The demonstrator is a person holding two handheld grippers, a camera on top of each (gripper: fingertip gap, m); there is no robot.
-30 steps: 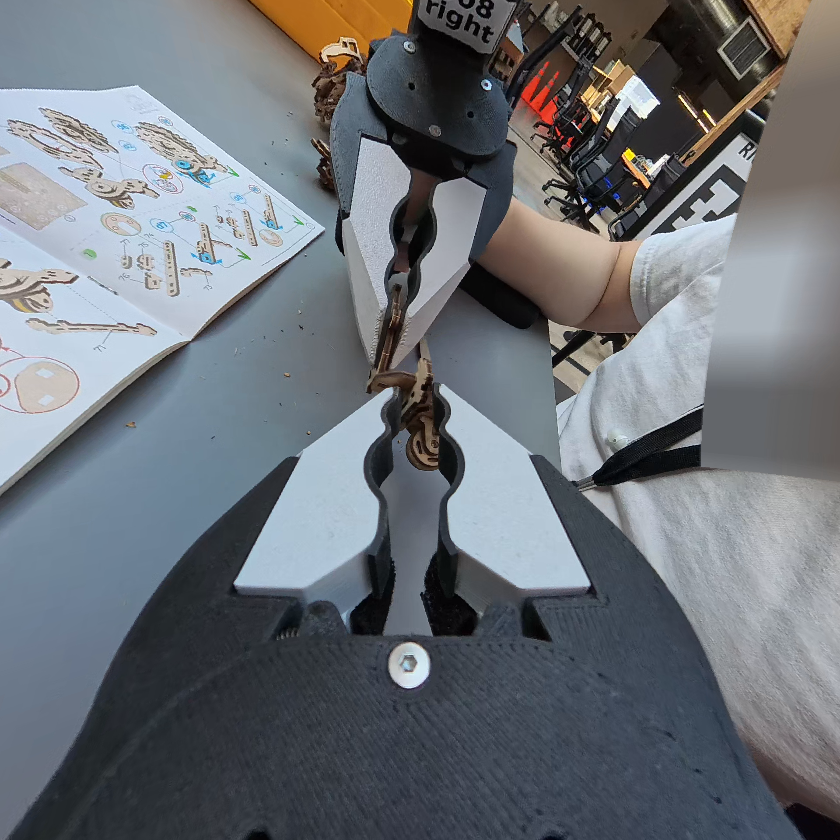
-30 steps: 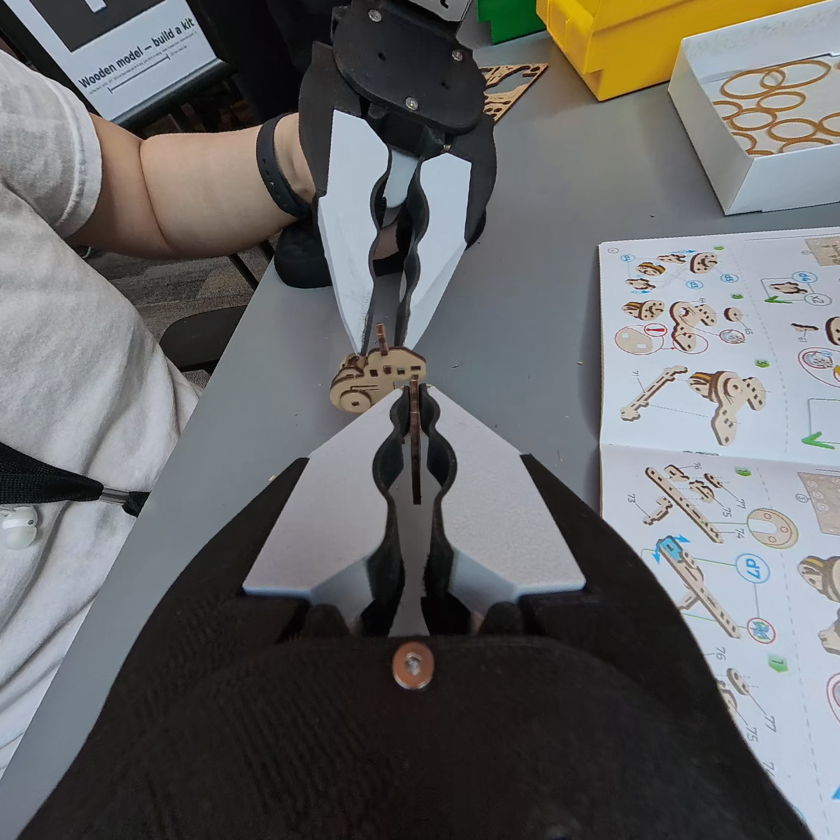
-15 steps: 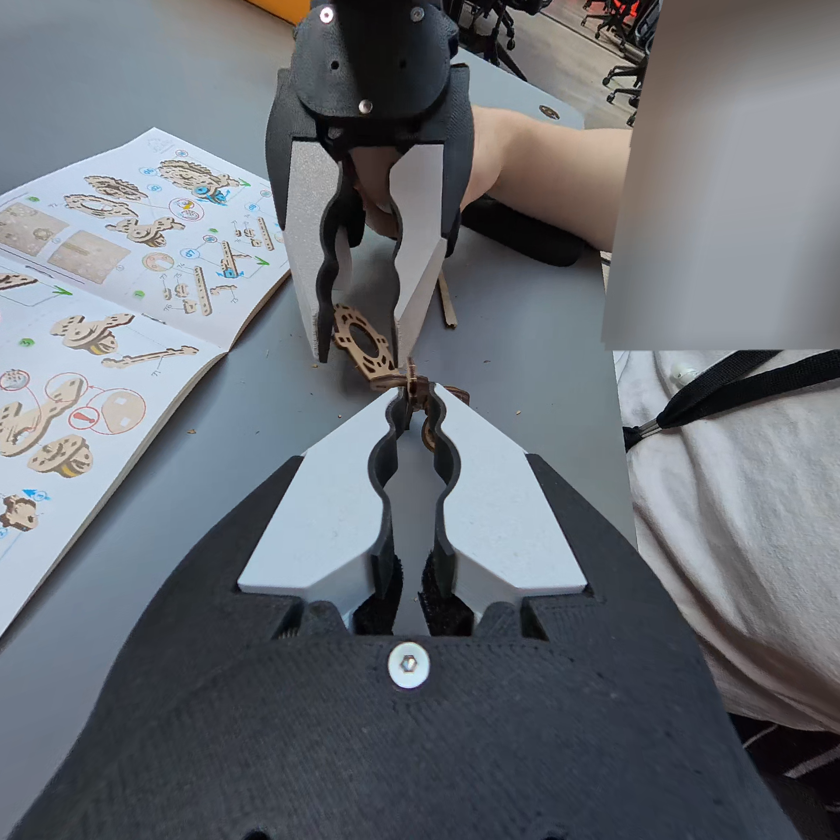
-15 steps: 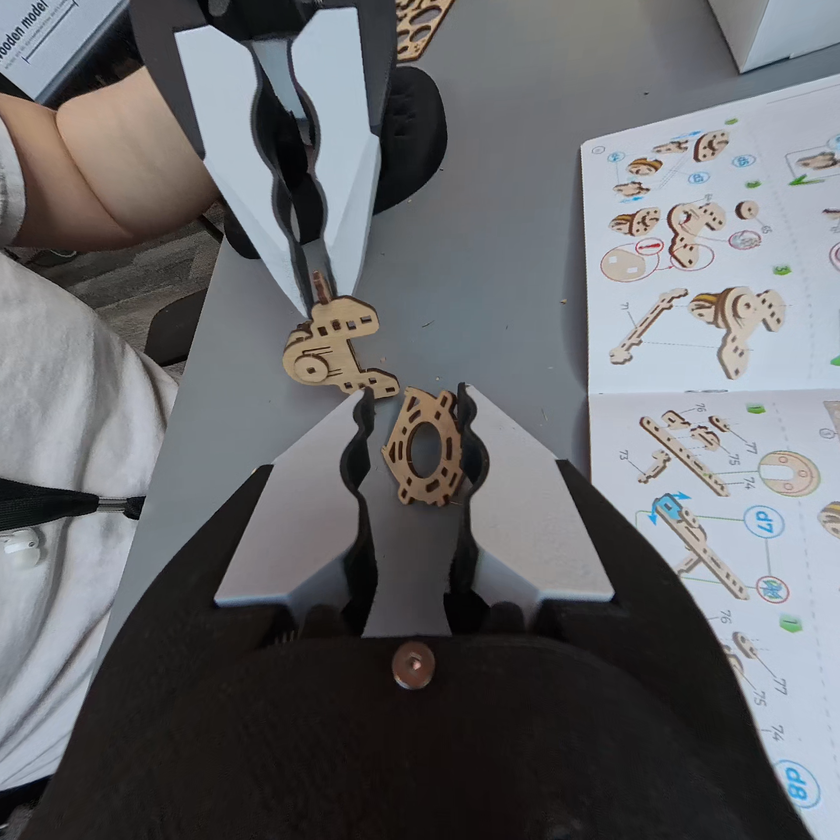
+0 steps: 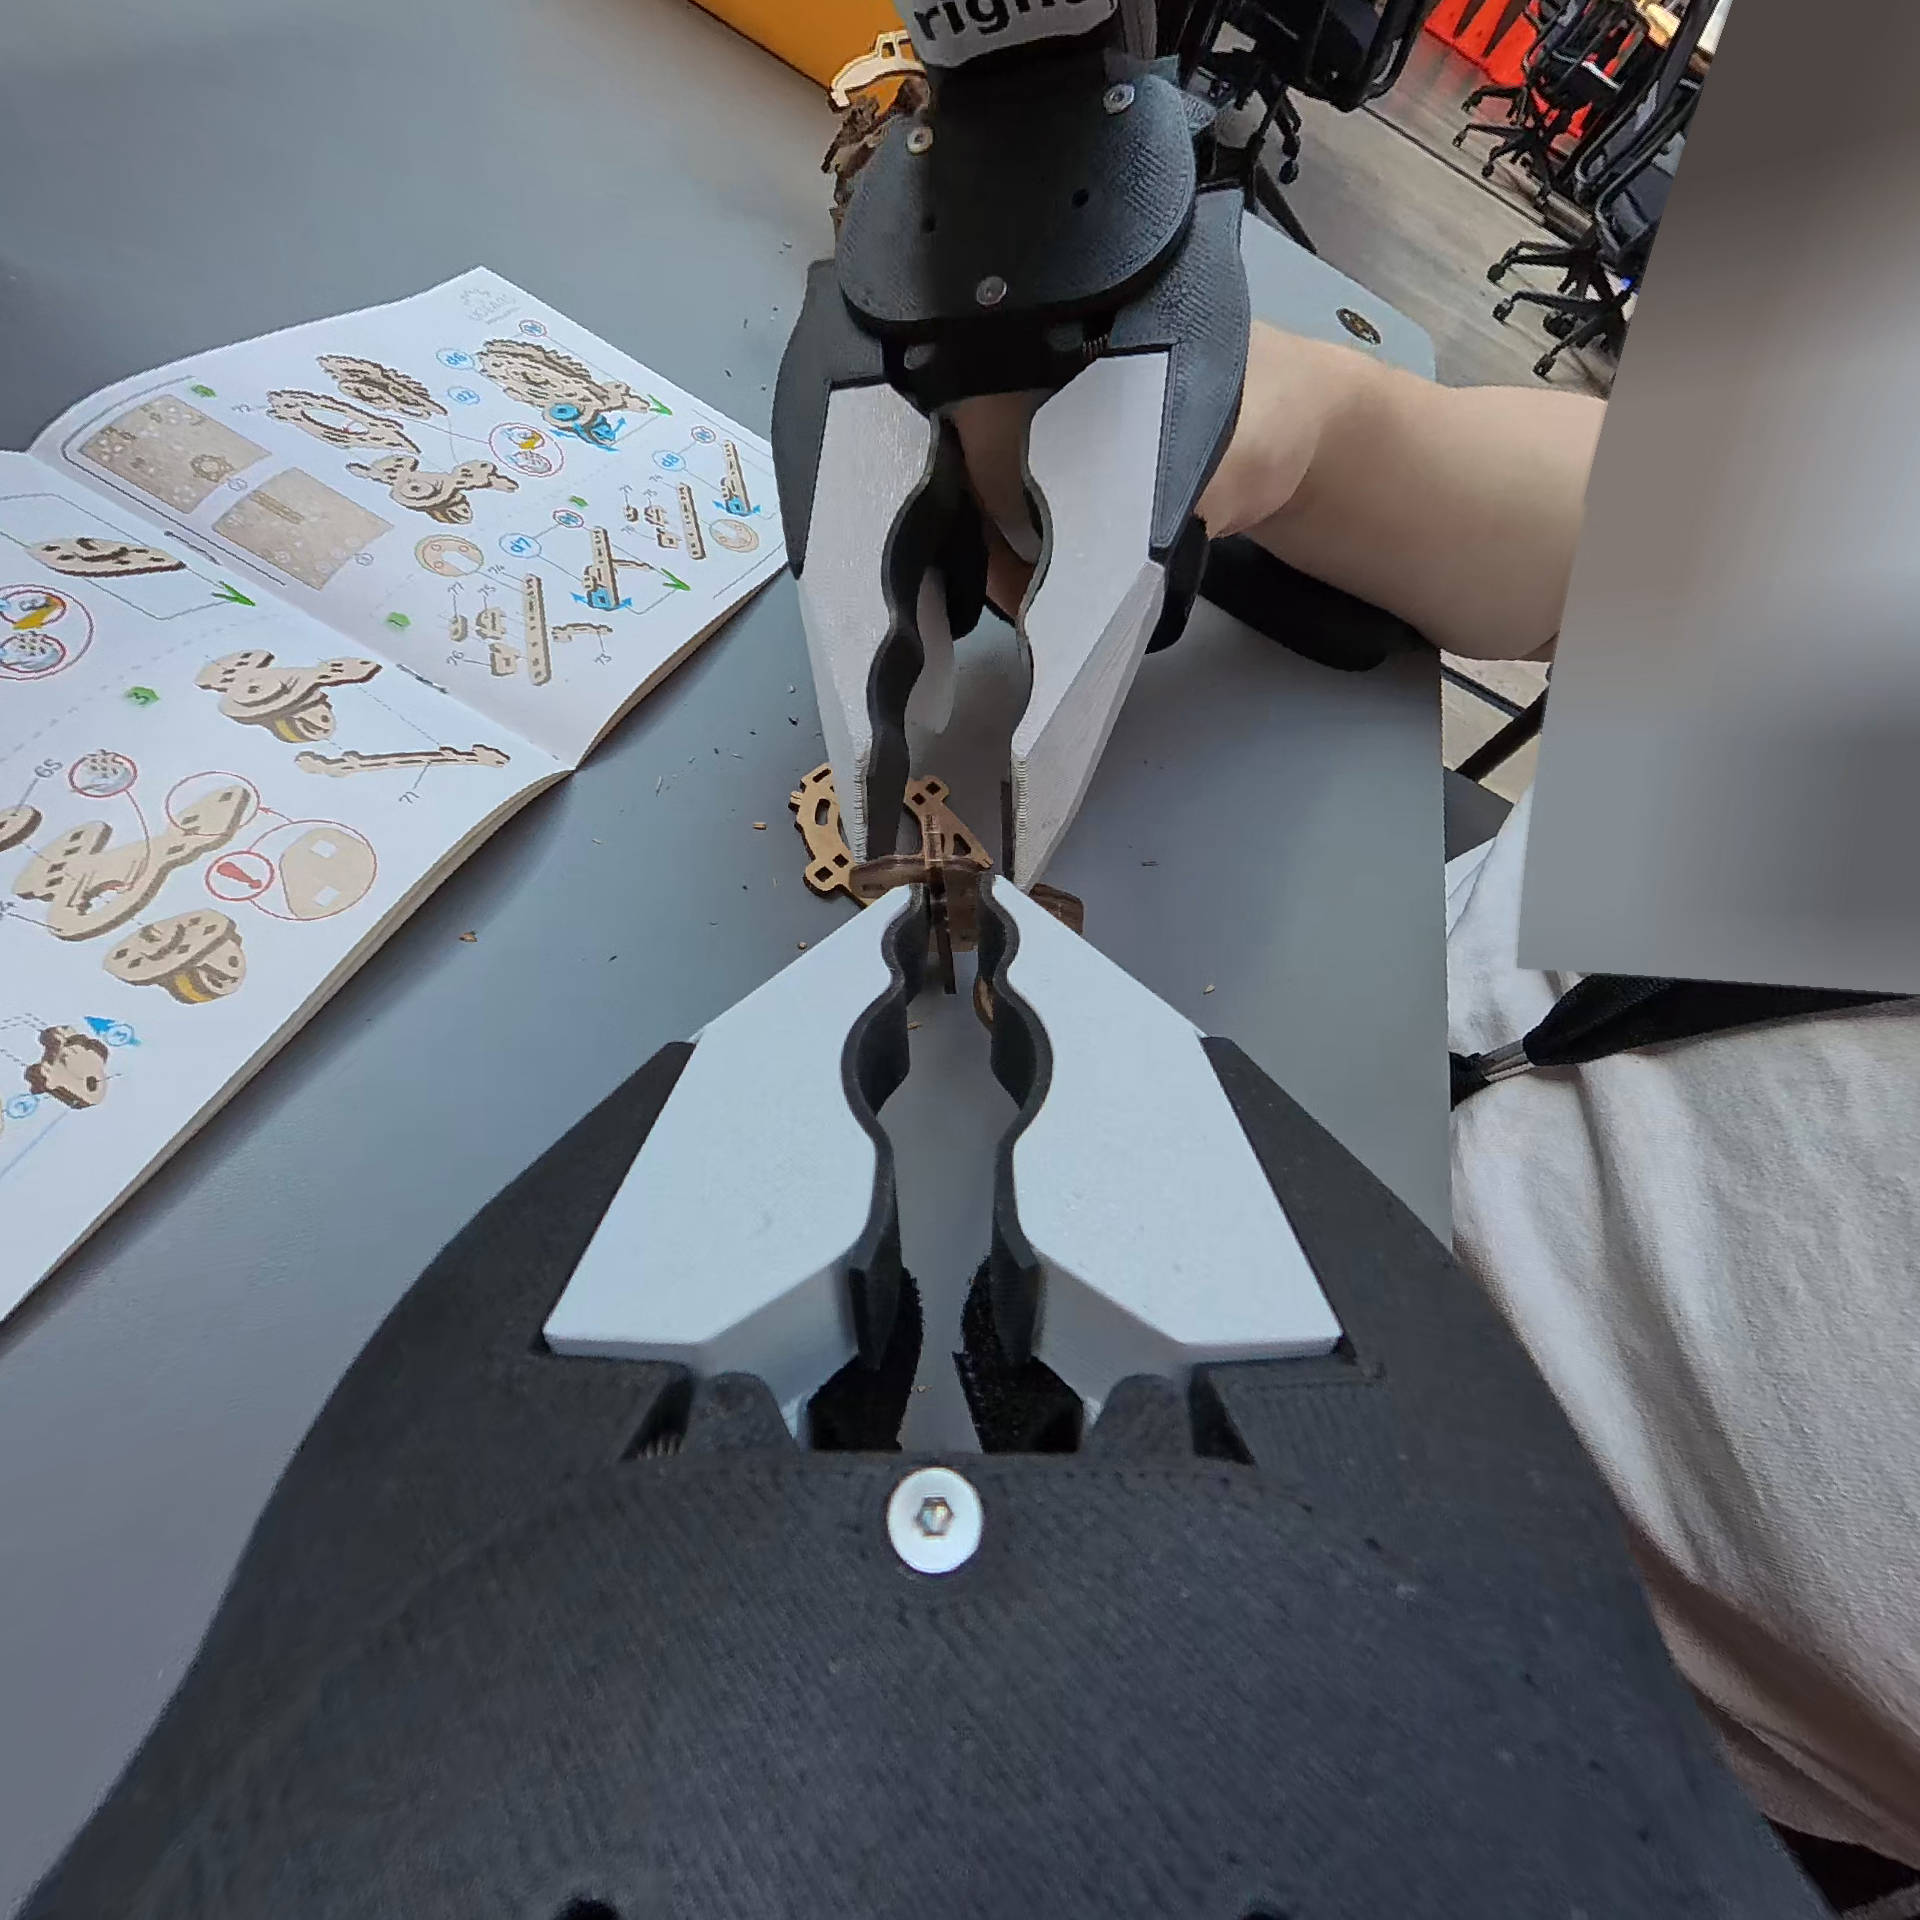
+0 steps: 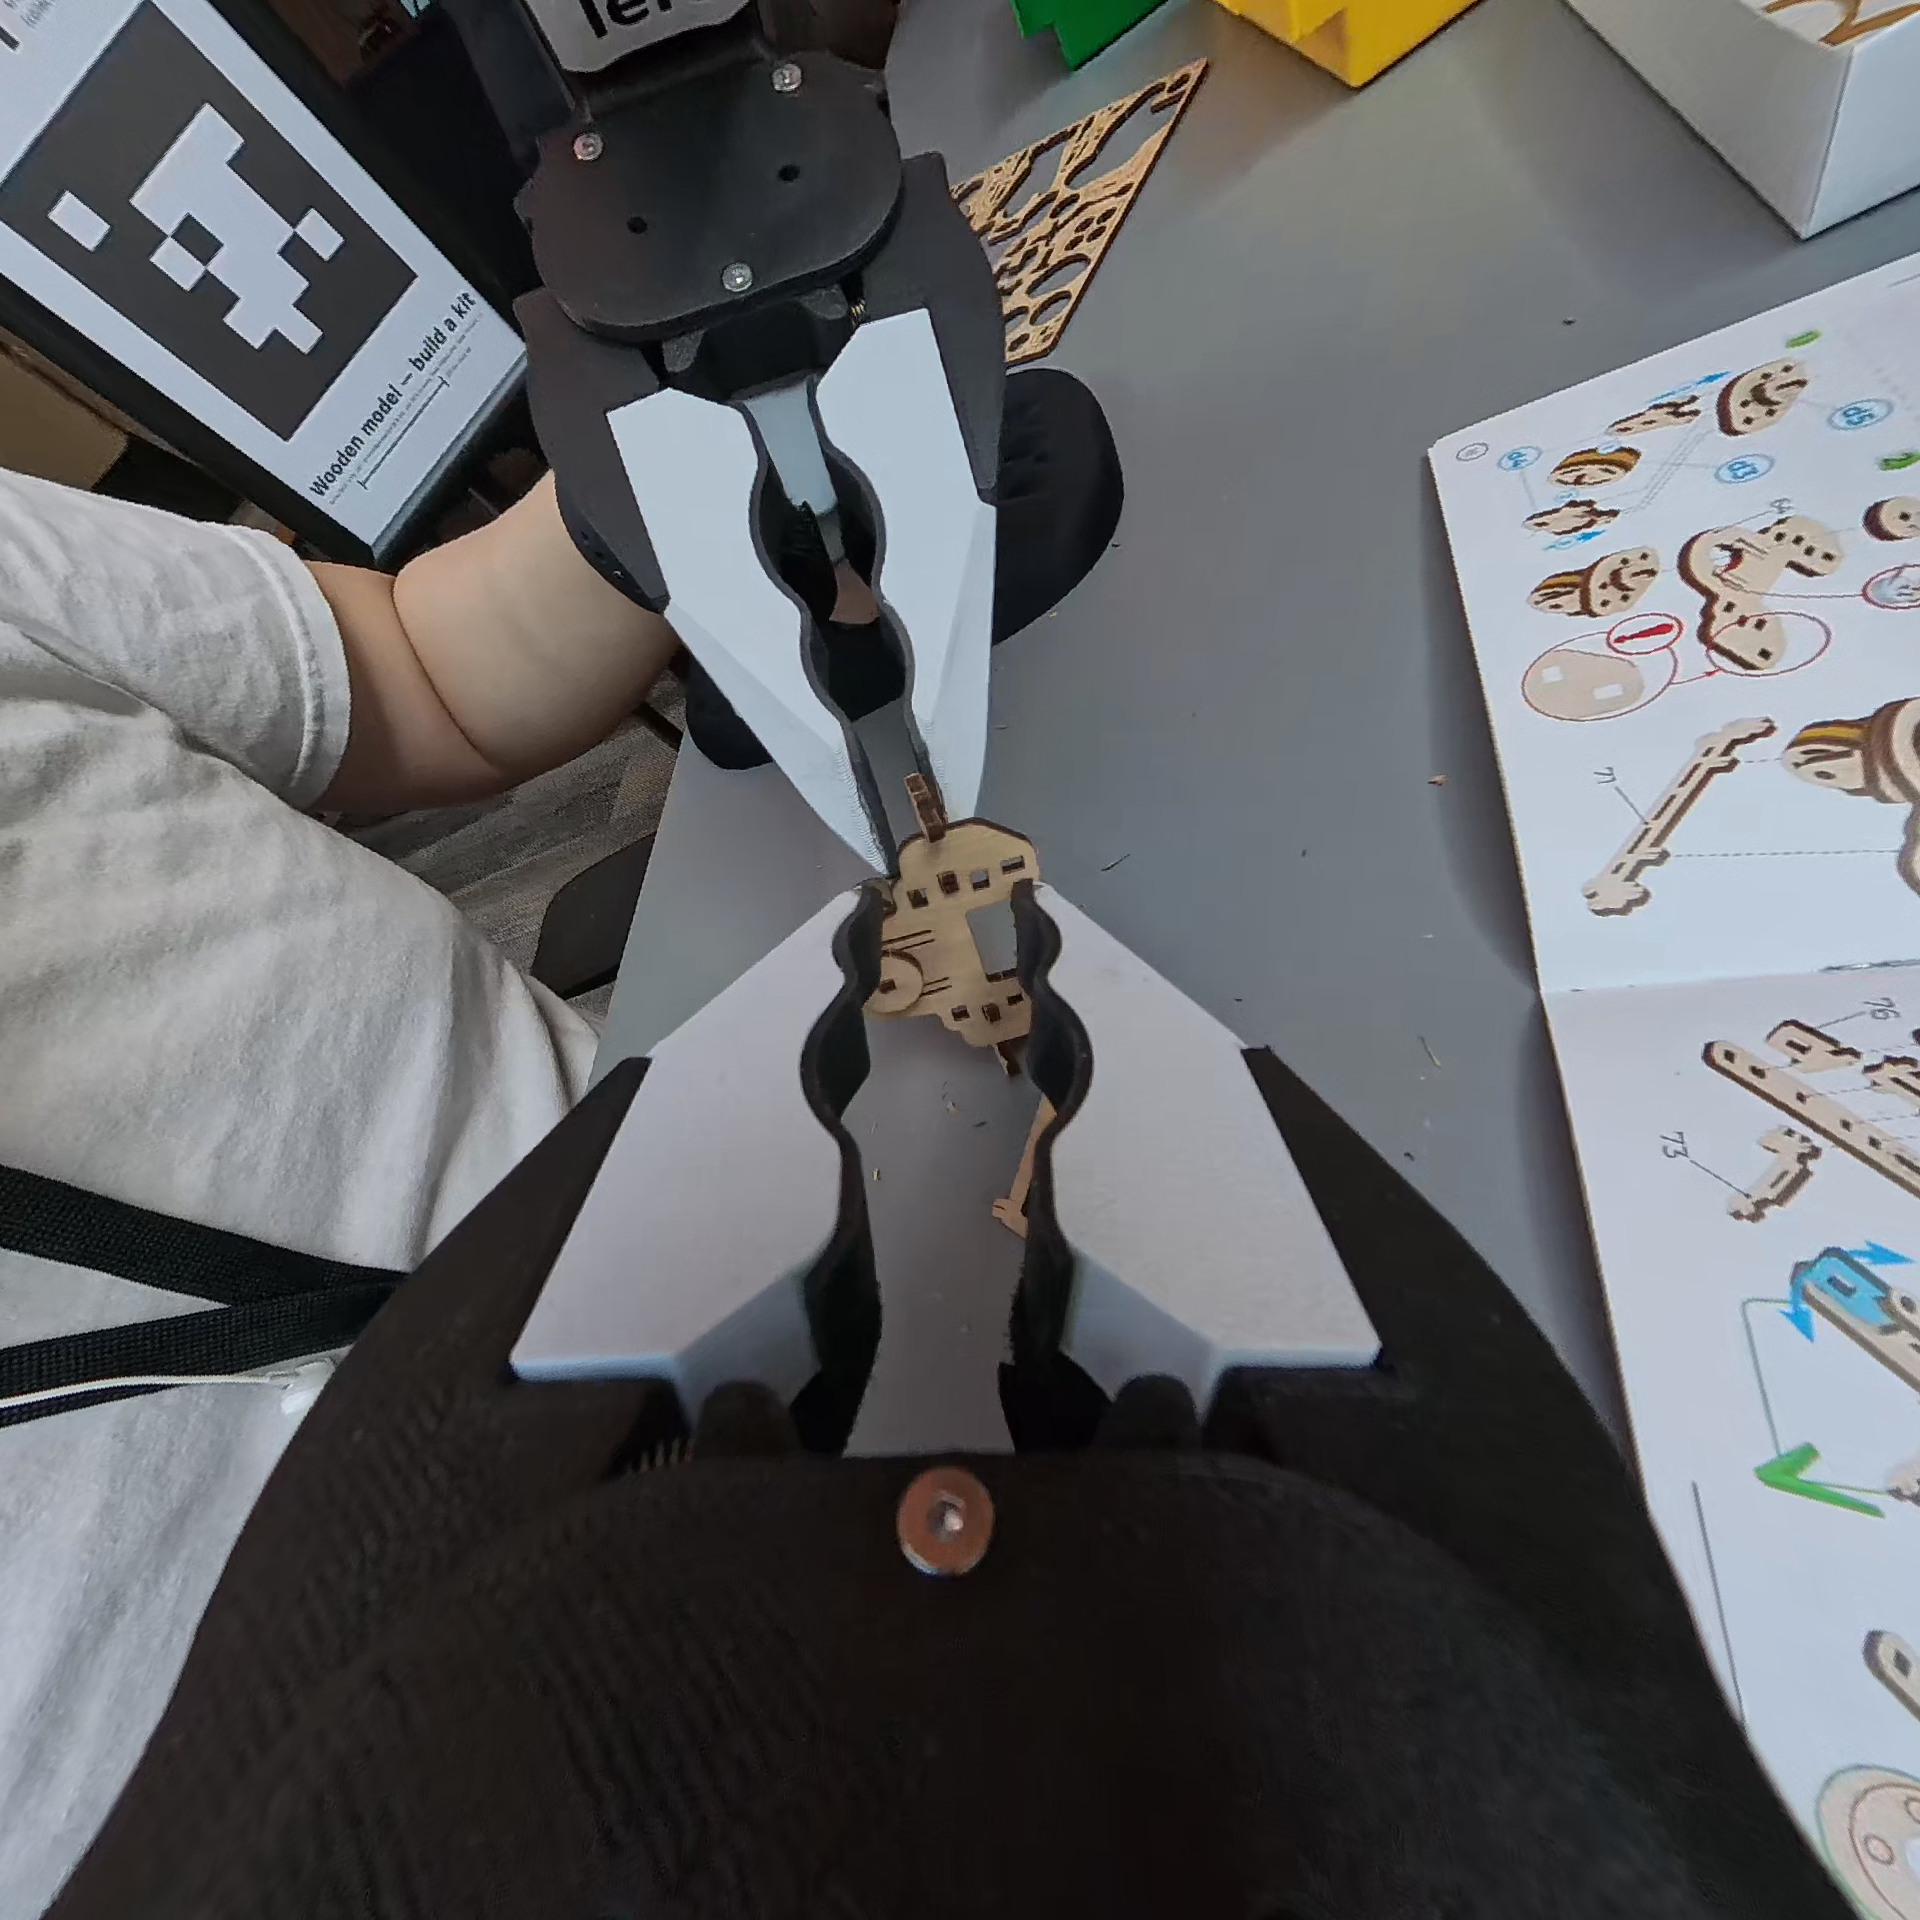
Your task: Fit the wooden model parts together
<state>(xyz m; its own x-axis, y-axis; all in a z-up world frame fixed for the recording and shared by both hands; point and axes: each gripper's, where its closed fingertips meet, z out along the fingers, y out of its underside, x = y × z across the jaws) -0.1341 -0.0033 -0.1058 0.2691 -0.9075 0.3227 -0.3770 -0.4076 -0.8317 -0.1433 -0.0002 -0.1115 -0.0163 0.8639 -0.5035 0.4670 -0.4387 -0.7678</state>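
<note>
The left gripper pinches a small tab of the slotted plate, which hangs just above the grey table. The right gripper stands partly open, its fingers flanking the plate without clearly clamping it. A ring part lies flat on the table beneath. The thin, light, stiff plywood would likely snap at the tabs, so broad edges look the safer hold. A booklet lies open at left; office chairs stand far off.
</note>
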